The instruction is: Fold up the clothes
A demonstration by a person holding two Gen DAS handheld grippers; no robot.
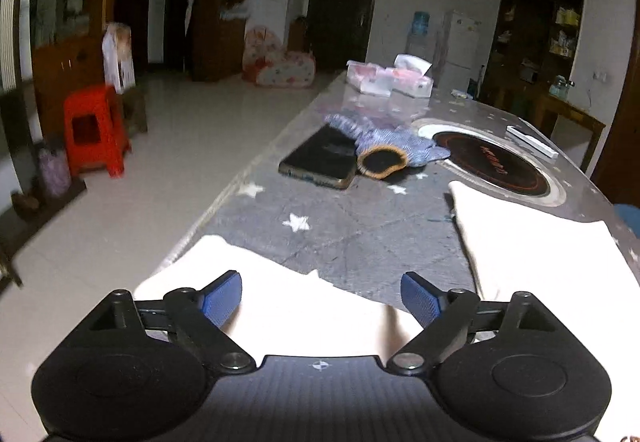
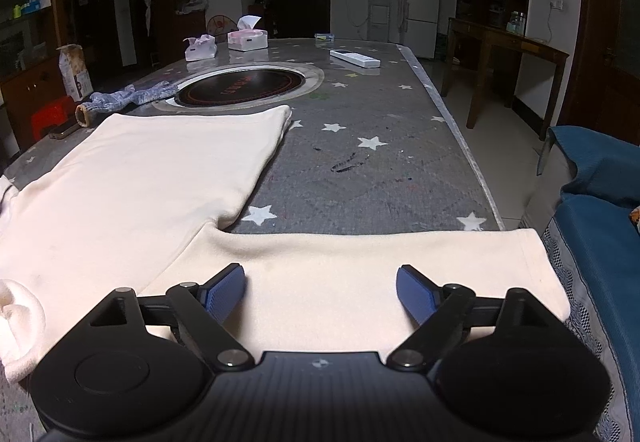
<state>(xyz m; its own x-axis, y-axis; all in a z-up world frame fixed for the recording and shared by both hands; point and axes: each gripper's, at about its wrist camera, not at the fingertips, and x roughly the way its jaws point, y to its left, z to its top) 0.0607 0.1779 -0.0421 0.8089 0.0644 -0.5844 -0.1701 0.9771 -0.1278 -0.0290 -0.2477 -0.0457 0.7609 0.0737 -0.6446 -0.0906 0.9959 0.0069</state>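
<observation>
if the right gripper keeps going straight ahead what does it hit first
Most likely the cream sleeve lying flat across the table edge: the open right gripper sits just over it. If it clears the cloth, bare star-patterned table follows; height is unclear.

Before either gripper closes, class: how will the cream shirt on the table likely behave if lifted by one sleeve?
The shirt will probably go floppy: it lies flat with soft folds at its edges. It looks light, being thin cloth. The sleeve under the open right gripper reaches the edge of the table, so it may drape or slide off.
</observation>
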